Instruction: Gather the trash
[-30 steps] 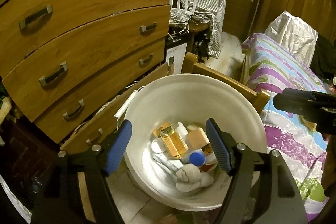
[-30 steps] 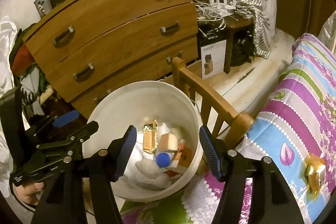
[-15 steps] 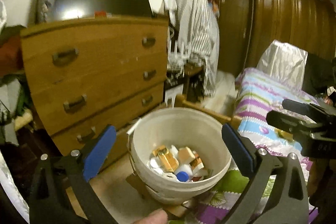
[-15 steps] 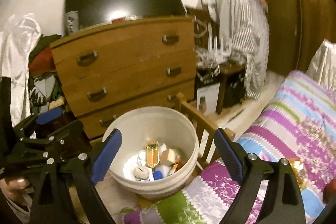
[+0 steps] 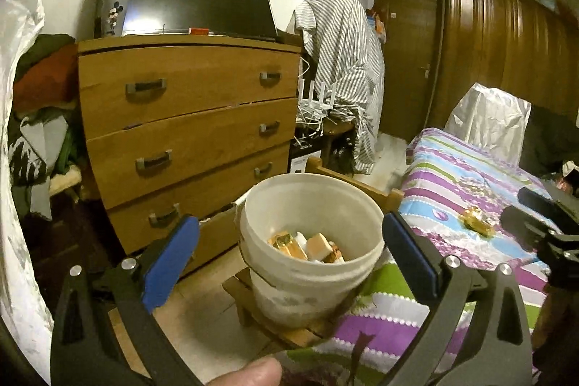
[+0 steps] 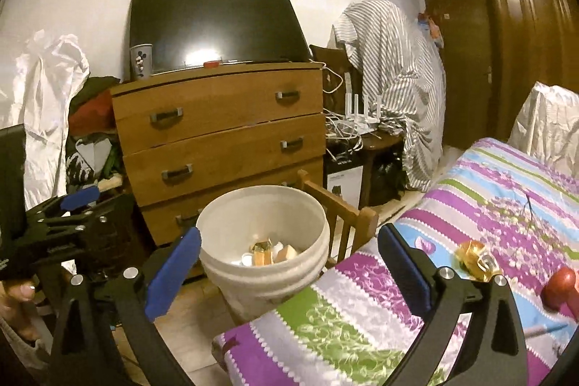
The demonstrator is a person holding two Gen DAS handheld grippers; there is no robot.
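Note:
A white bucket [image 5: 311, 263] [image 6: 264, 241] holding several pieces of trash stands on a small wooden stool beside the bed. A crumpled gold wrapper [image 5: 477, 226] [image 6: 476, 259] lies on the striped bedspread to the right. My left gripper [image 5: 289, 259] is open and empty, drawn back from the bucket. My right gripper [image 6: 289, 270] is open and empty, level with the bucket and the bed corner. A red object [image 6: 559, 288] lies at the right edge of the bed.
A wooden chest of drawers [image 5: 188, 132] with a television on it stands behind the bucket. A chair [image 5: 343, 67] draped in a striped shirt, a router and cables sit to its right. A dark wardrobe [image 5: 506, 60] lines the right wall. A silver bag [image 5: 488, 118] rests on the bed.
Both grippers have pulled up and back from over the bucket and their jaws have opened wider. The views now face the room instead of down into the bucket.

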